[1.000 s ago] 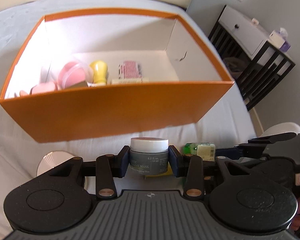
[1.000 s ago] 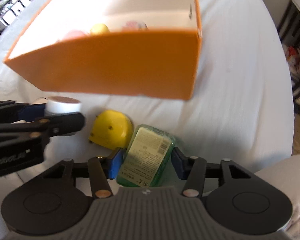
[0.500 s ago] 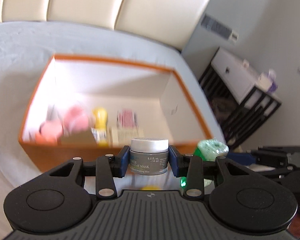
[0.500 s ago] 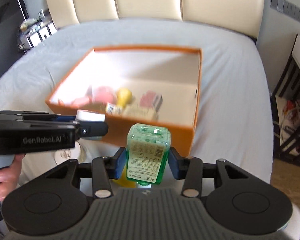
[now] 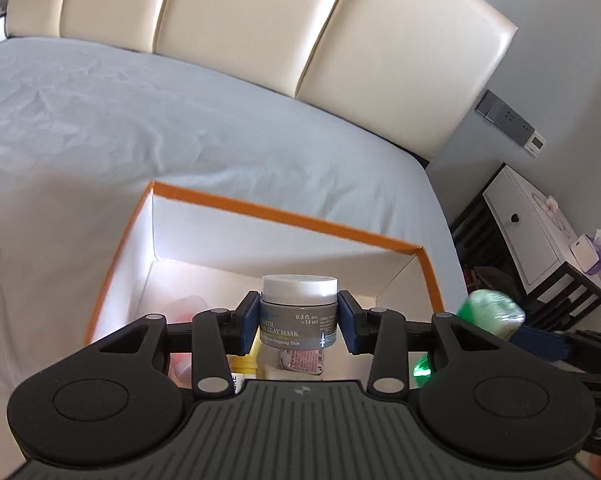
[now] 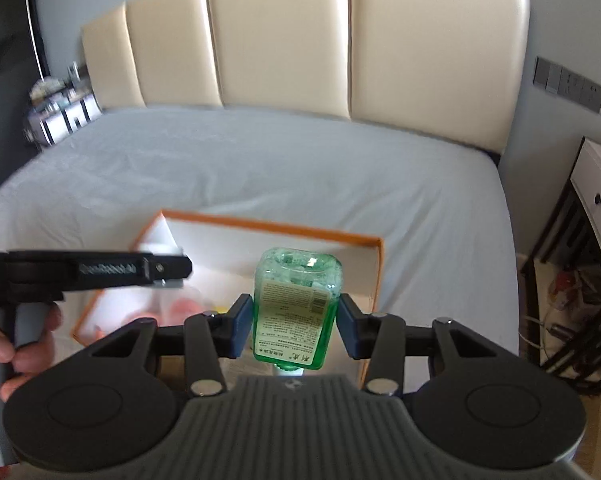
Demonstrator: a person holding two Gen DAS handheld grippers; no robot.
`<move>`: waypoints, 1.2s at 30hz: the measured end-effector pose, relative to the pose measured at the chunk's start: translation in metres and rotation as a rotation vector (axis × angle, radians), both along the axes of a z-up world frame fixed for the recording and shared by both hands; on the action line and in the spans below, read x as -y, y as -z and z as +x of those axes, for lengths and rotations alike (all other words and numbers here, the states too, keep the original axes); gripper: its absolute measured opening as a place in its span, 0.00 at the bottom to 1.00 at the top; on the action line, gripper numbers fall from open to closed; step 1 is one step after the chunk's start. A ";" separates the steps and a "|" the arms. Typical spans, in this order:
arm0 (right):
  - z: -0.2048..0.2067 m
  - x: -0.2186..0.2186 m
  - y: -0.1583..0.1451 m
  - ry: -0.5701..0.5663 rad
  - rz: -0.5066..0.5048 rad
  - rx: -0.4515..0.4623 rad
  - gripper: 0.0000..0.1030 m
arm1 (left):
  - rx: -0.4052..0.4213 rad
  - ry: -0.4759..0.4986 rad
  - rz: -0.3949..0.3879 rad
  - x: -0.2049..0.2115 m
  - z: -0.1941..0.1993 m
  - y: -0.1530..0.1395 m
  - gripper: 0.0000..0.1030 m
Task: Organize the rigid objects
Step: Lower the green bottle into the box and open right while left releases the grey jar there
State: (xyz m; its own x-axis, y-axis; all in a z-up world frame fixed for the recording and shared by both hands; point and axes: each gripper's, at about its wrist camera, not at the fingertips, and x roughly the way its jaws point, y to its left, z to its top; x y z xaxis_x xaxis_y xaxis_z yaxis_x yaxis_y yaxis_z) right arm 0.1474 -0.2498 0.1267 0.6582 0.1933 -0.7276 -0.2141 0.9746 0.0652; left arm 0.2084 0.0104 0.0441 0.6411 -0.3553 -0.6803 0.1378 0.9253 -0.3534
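Left hand-held gripper (image 5: 299, 320): clamped on a grey clay-mask jar (image 5: 298, 310) with a white lid, upright.
Right hand-held gripper (image 6: 294, 322): pads pressed on a green bottle (image 6: 296, 312) — held above the near right corner of the box.
Orange box (image 5: 284, 218): open, on the grey bed (image 5: 180, 120) — small items inside, blurred.
Headboard (image 6: 340, 40): cream panels, far.

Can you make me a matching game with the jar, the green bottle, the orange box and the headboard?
Things:
1. jar
2. green bottle
3. orange box
4. headboard

Places:
A. lying open on the bed
B. pinched in the left gripper
C. standing at the far end of the bed
D. pinched in the right gripper

Pairs: 1-B, 2-D, 3-A, 4-C
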 end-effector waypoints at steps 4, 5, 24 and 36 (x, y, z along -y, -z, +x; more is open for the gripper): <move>0.018 -0.015 0.043 -0.044 -0.043 -0.107 0.44 | -0.042 0.022 0.015 -0.007 0.002 0.032 0.45; 0.021 -0.019 0.050 -0.052 -0.057 -0.128 0.44 | -0.063 0.023 0.023 -0.008 0.004 0.038 0.45; 0.079 -0.062 0.131 0.014 -0.312 -0.248 0.44 | -0.099 0.084 0.037 -0.005 0.020 0.048 0.45; 0.055 -0.023 0.086 0.064 -0.036 -0.070 0.39 | -0.129 0.088 0.031 0.008 0.023 0.044 0.45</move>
